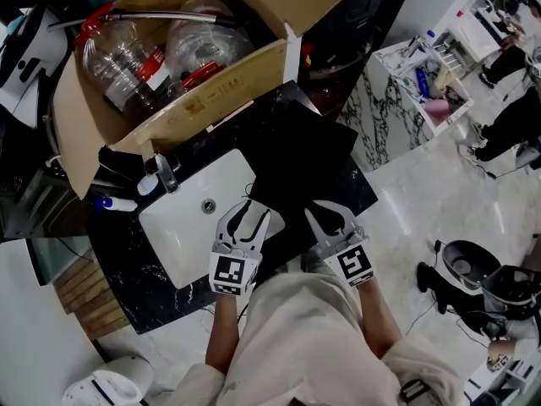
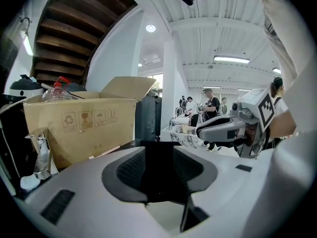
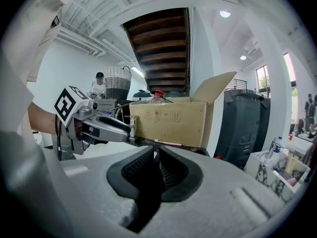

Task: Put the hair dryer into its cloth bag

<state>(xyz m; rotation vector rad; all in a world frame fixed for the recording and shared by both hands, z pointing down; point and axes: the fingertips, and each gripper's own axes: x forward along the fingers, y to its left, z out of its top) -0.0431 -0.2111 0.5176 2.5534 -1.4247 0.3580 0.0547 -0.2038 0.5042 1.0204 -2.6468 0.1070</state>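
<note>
A black cloth bag point(image 1: 304, 155) lies spread over the dark counter to the right of the sink. My left gripper point(image 1: 251, 207) is at the bag's near edge. In the left gripper view a fold of the black bag point(image 2: 158, 175) fills the gap between the pads, so that gripper point(image 2: 159, 167) is shut on it. A hand's width to the right, my right gripper point(image 1: 321, 210) sits on the same near edge. Its jaws point(image 3: 154, 170) stand almost together with dark cloth low between the pads. No hair dryer shows in any view.
A white sink point(image 1: 182, 231) with a chrome faucet point(image 1: 165, 173) is set in the black marble counter point(image 1: 127, 269) on the left. Behind it stands an open cardboard box point(image 1: 211, 91) holding plastic bottles point(image 1: 118, 53). A small blue-capped bottle point(image 1: 114, 203) lies by the faucet.
</note>
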